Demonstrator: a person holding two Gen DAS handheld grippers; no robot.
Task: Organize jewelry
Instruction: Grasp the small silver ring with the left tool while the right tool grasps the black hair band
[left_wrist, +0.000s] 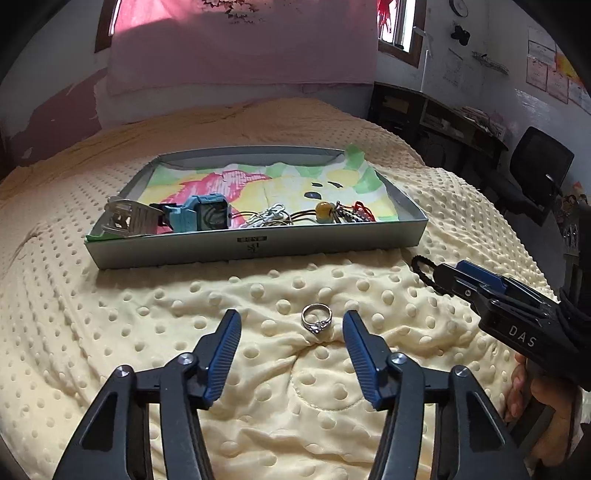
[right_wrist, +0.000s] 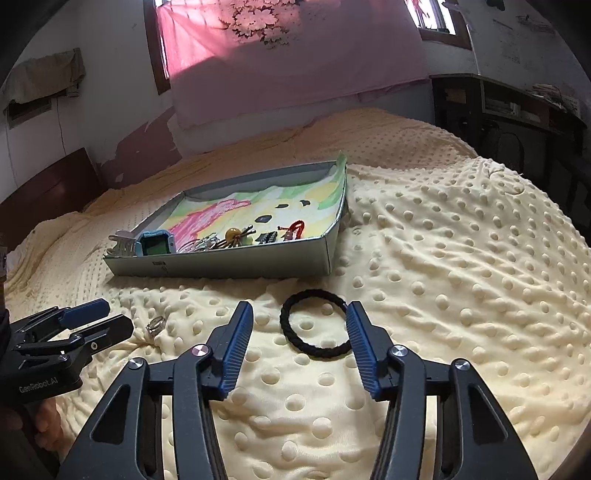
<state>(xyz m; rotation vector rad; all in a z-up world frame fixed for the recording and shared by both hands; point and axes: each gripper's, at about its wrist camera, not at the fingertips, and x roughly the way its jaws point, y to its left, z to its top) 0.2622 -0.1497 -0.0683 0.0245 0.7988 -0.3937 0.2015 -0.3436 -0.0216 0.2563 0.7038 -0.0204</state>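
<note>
You work over a bed (left_wrist: 110, 295) with a dotted cream blanket, pink curtain behind. The grey tray (left_wrist: 258, 247) holds a blue watch (left_wrist: 199, 216) and tangled jewelry. "DAS" marks one gripper body. Your left gripper (left_wrist: 291, 325) stands apart around the ring (left_wrist: 317, 318); your right gripper (right_wrist: 299, 321) stands apart around the black hair tie (right_wrist: 314, 323).

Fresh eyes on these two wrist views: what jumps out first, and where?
Probably the shallow grey tray lined with bright floral cloth, mid-bed on the dimpled yellow blanket, with a blue watch and a tangle of jewelry along its near edge. Closer in, a silver ring lies loose between the left gripper fingers, and a black braided hair tie lies between the right gripper fingers.
</note>
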